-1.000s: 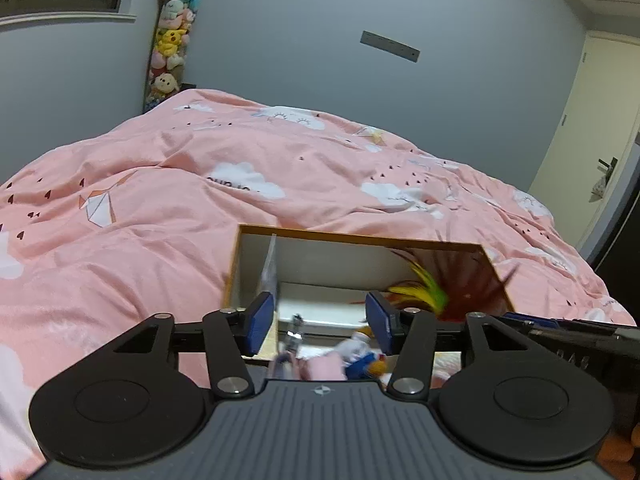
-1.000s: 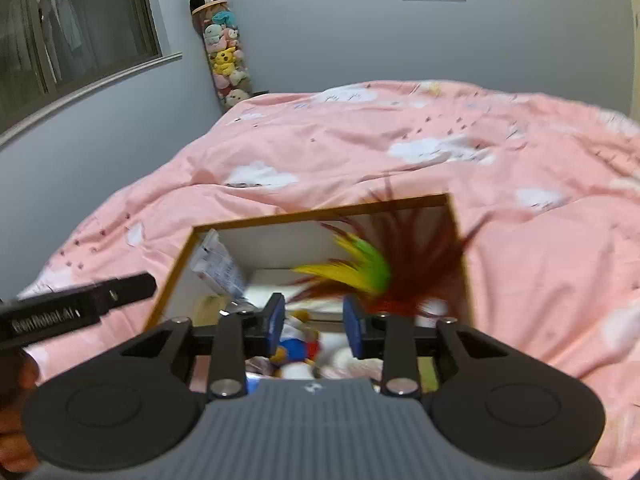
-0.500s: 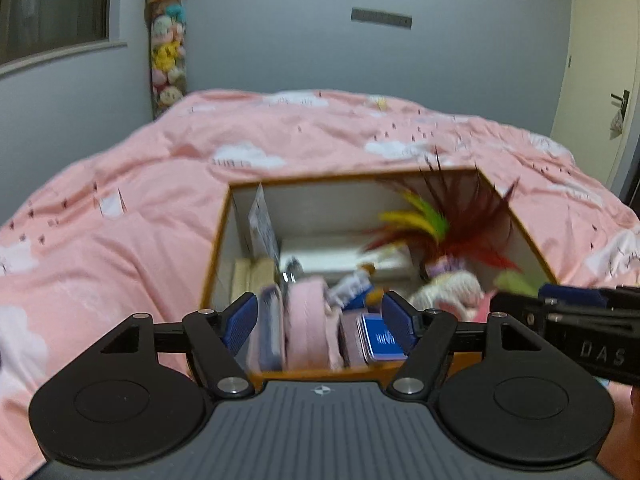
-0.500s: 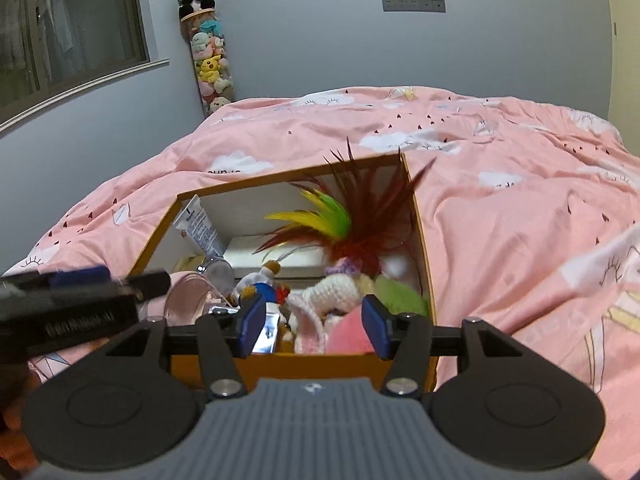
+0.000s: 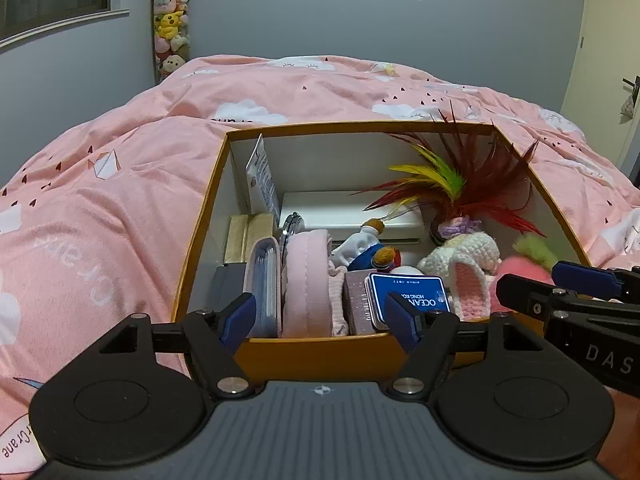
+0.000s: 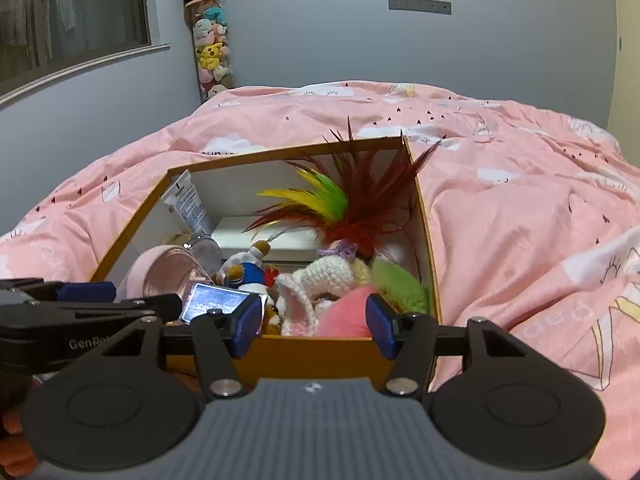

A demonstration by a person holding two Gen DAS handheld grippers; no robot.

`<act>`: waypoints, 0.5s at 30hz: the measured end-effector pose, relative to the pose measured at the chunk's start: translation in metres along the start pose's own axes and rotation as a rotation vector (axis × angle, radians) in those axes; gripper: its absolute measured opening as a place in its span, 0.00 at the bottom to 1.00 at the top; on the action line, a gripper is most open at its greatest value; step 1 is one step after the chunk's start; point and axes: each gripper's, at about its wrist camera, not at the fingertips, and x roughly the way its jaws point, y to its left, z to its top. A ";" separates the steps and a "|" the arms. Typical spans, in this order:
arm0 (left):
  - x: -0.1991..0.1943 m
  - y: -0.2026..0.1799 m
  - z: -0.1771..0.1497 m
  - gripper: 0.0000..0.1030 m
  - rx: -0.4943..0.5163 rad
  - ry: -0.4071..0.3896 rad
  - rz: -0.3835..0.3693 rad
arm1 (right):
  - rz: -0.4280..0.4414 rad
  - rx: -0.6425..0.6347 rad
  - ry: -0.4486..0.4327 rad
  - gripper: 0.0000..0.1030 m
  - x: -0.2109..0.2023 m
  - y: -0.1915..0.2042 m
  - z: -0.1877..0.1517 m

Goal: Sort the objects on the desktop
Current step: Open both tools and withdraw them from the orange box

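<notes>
An orange box [image 5: 316,354] [image 6: 304,354] sits on the pink bed, packed with items: a red, yellow and green feather toy [image 5: 452,184] [image 6: 344,208], a crocheted white bunny [image 5: 466,258] [image 6: 324,274], a pink round case [image 5: 306,280], a blue tin [image 5: 408,298] [image 6: 216,300], a duck figure [image 5: 366,250], a tube [image 5: 262,178] [image 6: 188,206] and a pink and green plush [image 6: 372,298]. My left gripper [image 5: 322,316] is open and empty at the box's near rim. My right gripper [image 6: 312,322] is open and empty at the near rim too.
A pink cloud-print duvet [image 5: 100,216] [image 6: 520,220] covers the bed all round the box. A tall tube of plush toys [image 5: 170,24] [image 6: 210,44] stands against the grey wall. A door [image 5: 608,60] is at the right.
Both grippers have pulled back and tilted down, so the whole box interior now shows. Both jaws have opened wider. The box contents stay in place.
</notes>
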 end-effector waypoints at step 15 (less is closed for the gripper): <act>0.002 -0.005 -0.002 0.85 0.029 -0.016 0.008 | -0.027 -0.058 0.001 0.64 0.004 0.009 -0.005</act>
